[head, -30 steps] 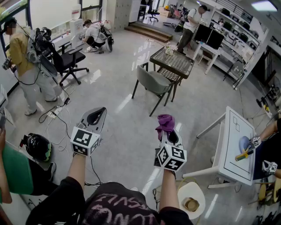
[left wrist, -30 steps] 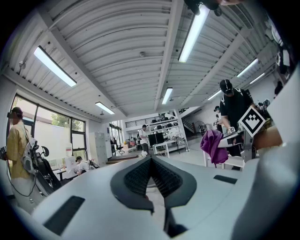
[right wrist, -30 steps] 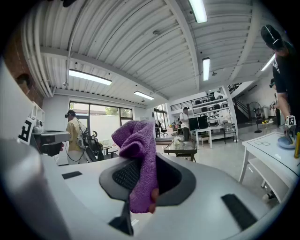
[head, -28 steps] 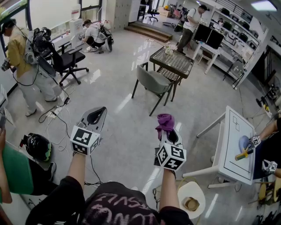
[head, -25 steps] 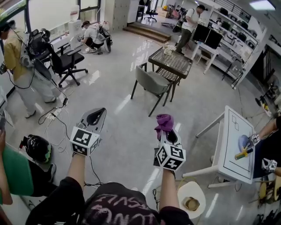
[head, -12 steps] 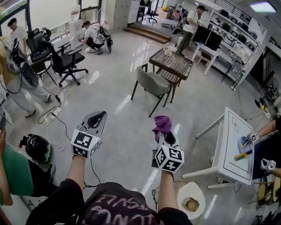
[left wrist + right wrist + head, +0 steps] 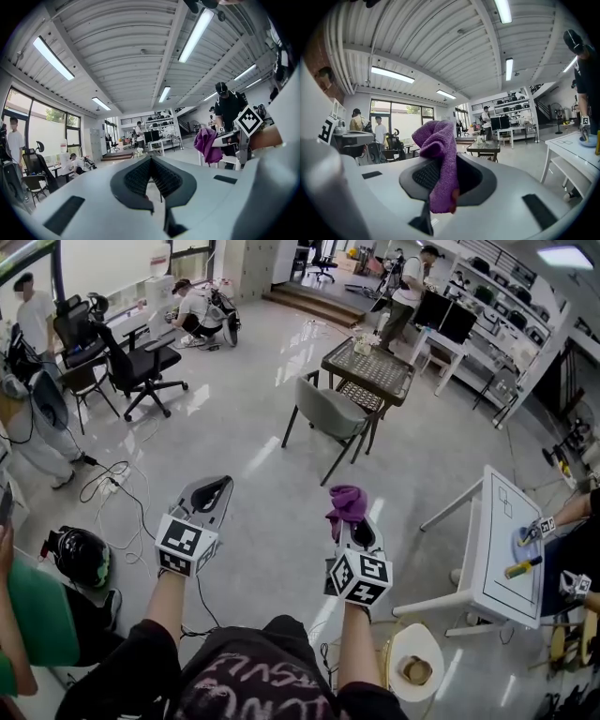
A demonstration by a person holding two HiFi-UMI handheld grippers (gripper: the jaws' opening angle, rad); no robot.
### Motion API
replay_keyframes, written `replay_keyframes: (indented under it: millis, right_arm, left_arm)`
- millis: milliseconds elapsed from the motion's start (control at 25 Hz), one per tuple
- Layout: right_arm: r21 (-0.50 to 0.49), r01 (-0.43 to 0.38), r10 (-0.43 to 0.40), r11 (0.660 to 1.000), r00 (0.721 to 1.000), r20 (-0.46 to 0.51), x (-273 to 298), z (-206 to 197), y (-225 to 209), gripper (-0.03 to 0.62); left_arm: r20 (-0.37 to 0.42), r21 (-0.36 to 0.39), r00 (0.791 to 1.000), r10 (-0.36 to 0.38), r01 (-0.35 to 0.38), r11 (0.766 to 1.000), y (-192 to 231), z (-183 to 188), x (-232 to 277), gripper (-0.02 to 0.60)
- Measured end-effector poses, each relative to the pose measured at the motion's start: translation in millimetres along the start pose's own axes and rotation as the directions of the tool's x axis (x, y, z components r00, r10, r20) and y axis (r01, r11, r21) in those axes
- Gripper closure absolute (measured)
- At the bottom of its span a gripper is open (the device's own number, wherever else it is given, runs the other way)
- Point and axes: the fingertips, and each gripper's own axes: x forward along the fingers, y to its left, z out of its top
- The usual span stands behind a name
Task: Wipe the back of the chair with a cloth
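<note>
A grey chair [image 7: 328, 414] stands on the floor a few steps ahead, its back toward me, pushed up to a dark wicker table [image 7: 368, 367]. My right gripper [image 7: 352, 521] is shut on a purple cloth [image 7: 346, 502] that bunches up above its jaws; the right gripper view shows the cloth [image 7: 438, 157] pinched and draped between the pads. My left gripper [image 7: 216, 488] is held level beside it, its jaws shut with nothing in them [image 7: 150, 160]. Both grippers are well short of the chair. In the left gripper view the cloth [image 7: 205, 143] hangs at the right.
A white table [image 7: 507, 542] stands at the right with a person's arm over it. A round stool [image 7: 413, 667] is by my right foot. Cables [image 7: 112, 482] and a helmet [image 7: 82, 555] lie at the left. Black office chairs [image 7: 141, 362] and several people stand farther off.
Both grippers stay held out in much the same pose, the cloth still gripped. The person in yellow at the left has walked off toward the left edge. My view shifted slightly.
</note>
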Motion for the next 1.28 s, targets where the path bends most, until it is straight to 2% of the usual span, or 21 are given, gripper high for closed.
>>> replay_keyframes:
  millis: [240, 480, 1000, 1280]
  right_arm:
    - [0.0, 0.015, -0.015, 1.0, 0.999, -0.034, 26, -12, -1, 0.507]
    - [-0.014, 0.036, -0.037, 0.999, 0.999, -0.037, 73, -18, -18, 0.507]
    - [-0.018, 0.026, -0.027, 1.0, 0.997, -0.077, 258, -14, -99, 0.507]
    - [-0.028, -0.016, 0.012, 0.999, 0.993, -0.121, 351, -9, -138, 0.507]
  left_arm:
    - [-0.008, -0.026, 1.0, -0.019, 0.019, 0.999, 14, -12, 22, 0.572]
    - [-0.03, -0.031, 0.998, -0.059, 0.058, 0.998, 26, -31, 69, 0.572]
    - [-0.099, -0.034, 0.994, -0.04, 0.037, 0.999, 83, -60, 258, 0.572]
    - [-0.13, -0.035, 0.991, -0.028, 0.023, 0.999, 100, -63, 351, 0.572]
